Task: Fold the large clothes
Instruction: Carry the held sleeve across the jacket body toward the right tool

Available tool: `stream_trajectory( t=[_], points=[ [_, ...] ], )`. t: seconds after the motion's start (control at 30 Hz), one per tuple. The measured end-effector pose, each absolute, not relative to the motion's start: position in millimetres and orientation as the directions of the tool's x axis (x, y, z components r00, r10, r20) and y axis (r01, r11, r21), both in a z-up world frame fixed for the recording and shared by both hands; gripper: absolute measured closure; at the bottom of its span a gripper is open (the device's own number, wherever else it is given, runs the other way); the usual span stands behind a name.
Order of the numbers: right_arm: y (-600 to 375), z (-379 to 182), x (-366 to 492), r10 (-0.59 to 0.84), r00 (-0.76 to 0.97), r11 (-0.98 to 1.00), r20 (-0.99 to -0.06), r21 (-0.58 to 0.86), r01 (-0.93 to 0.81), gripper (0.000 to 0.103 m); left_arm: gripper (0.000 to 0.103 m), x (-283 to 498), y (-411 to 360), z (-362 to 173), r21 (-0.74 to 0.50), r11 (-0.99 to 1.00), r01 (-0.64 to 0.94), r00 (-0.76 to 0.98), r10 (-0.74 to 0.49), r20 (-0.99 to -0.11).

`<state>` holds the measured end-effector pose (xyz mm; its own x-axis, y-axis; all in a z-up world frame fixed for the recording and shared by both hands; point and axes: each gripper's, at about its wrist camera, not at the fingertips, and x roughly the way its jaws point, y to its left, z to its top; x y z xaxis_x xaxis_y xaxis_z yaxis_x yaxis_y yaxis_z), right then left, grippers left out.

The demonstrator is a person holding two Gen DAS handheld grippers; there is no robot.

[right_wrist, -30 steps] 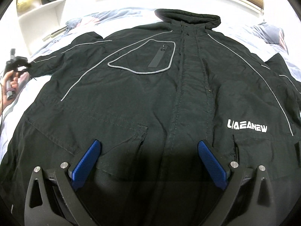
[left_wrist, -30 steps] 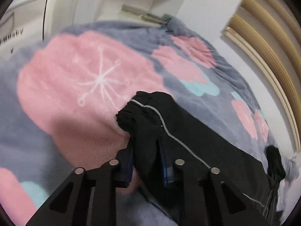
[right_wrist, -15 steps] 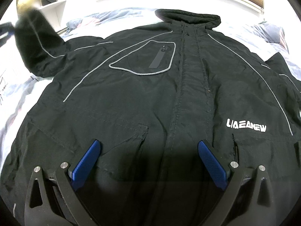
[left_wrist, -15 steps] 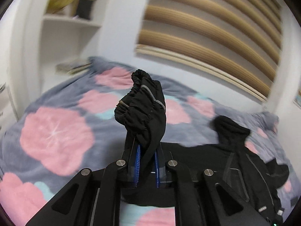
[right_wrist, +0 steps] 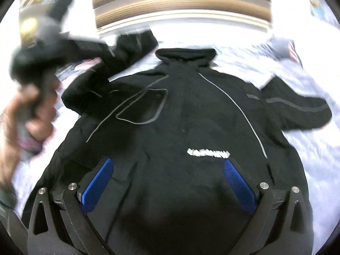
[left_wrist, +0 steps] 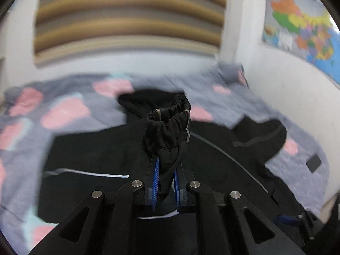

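A large black jacket [right_wrist: 180, 123] with grey piping and a white chest logo lies front-up on the bed; it also shows in the left wrist view [left_wrist: 212, 148]. My left gripper [left_wrist: 166, 182] is shut on the elastic sleeve cuff [left_wrist: 167, 125] and holds it raised over the jacket's body. In the right wrist view the left gripper [right_wrist: 106, 46] shows at upper left with the sleeve [right_wrist: 131, 46] in it. My right gripper [right_wrist: 167, 182] is open and empty above the jacket's lower front. The other sleeve [right_wrist: 297, 106] lies out to the right.
The bed has a grey blanket [left_wrist: 63, 110] with pink and teal patches. A slatted headboard [left_wrist: 127, 21] stands behind it. A coloured map [left_wrist: 301, 29] hangs on the right wall. A small dark object [left_wrist: 314, 162] lies on the blanket at right.
My left gripper has lifted the sleeve cuff off the blanket and swung it right, over the jacket's body. My right gripper has pulled back, still open.
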<state>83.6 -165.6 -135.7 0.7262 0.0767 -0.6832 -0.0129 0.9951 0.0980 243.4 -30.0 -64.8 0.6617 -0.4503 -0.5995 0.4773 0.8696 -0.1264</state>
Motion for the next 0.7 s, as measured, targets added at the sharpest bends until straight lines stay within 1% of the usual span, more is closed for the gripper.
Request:
stream_trajectory(
  t=[0.13,0.2,0.23,0.27,0.3,0.37,0.4,0.43,0.47,0.53,0.6,0.7],
  points=[
    [-197.2,-144.1,72.3,0.042,0.695,0.991,-0.718,0.118,0.063,0.000,0.091,269.0,-70.0,-144.4,-0.219,0.859,0.462,0.514,-0.461,-0.723],
    [-208.6,-149.5,71.1,0.029,0.681,0.989,-0.732,0.120,0.086,0.000,0.091,276.1,-72.4,-178.0,-0.262,0.858,0.442,0.458,-0.468,-0.756],
    [-215.0,-153.5,71.8,0.023,0.669,0.987,-0.743,0.123,0.103,0.000,0.089,277.7,-72.5,-194.3,-0.294,0.854,0.430,0.428,-0.479,-0.766],
    [-220.3,-155.3,71.9,0.024,0.662,0.985,-0.749,0.130,0.112,0.000,0.089,277.4,-72.5,-199.3,-0.306,0.854,0.421,0.427,-0.484,-0.764],
    [-224.4,-157.7,73.9,0.030,0.655,0.983,-0.755,0.142,0.119,0.000,0.089,275.6,-69.0,-200.8,-0.328,0.847,0.418,0.429,-0.502,-0.751],
    [-231.6,-157.9,77.9,0.055,0.646,0.976,-0.761,0.176,0.125,0.000,0.085,274.3,-63.9,-196.1,-0.363,0.832,0.419,0.411,-0.530,-0.741],
    [-234.4,-156.5,82.6,0.065,0.645,0.975,-0.761,0.187,0.123,0.000,0.078,273.3,-63.1,-192.9,-0.377,0.824,0.423,0.395,-0.542,-0.741],
    [-234.4,-152.0,87.5,0.077,0.647,0.973,-0.759,0.197,0.116,0.000,0.068,269.4,-59.1,-186.0,-0.403,0.807,0.432,0.372,-0.566,-0.735],
    [-233.9,-147.4,93.5,0.085,0.649,0.974,-0.756,0.202,0.107,0.000,0.062,266.2,-53.3,-183.3,-0.418,0.795,0.439,0.363,-0.583,-0.727],
    [-228.7,-136.7,107.2,0.104,0.652,0.975,-0.751,0.208,0.084,0.000,0.041,254.1,-41.0,-164.1,-0.434,0.773,0.464,0.385,-0.616,-0.687],
    [-220.7,-129.0,123.1,0.132,0.648,0.975,-0.750,0.217,0.052,0.000,0.029,234.9,-26.1,-140.4,-0.410,0.771,0.488,0.438,-0.622,-0.649],
    [-210.3,-123.2,158.9,0.199,0.634,0.967,-0.747,0.255,-0.002,0.000,0.028,216.0,1.1,-116.6,-0.390,0.776,0.495,0.493,-0.621,-0.610]
  ],
)
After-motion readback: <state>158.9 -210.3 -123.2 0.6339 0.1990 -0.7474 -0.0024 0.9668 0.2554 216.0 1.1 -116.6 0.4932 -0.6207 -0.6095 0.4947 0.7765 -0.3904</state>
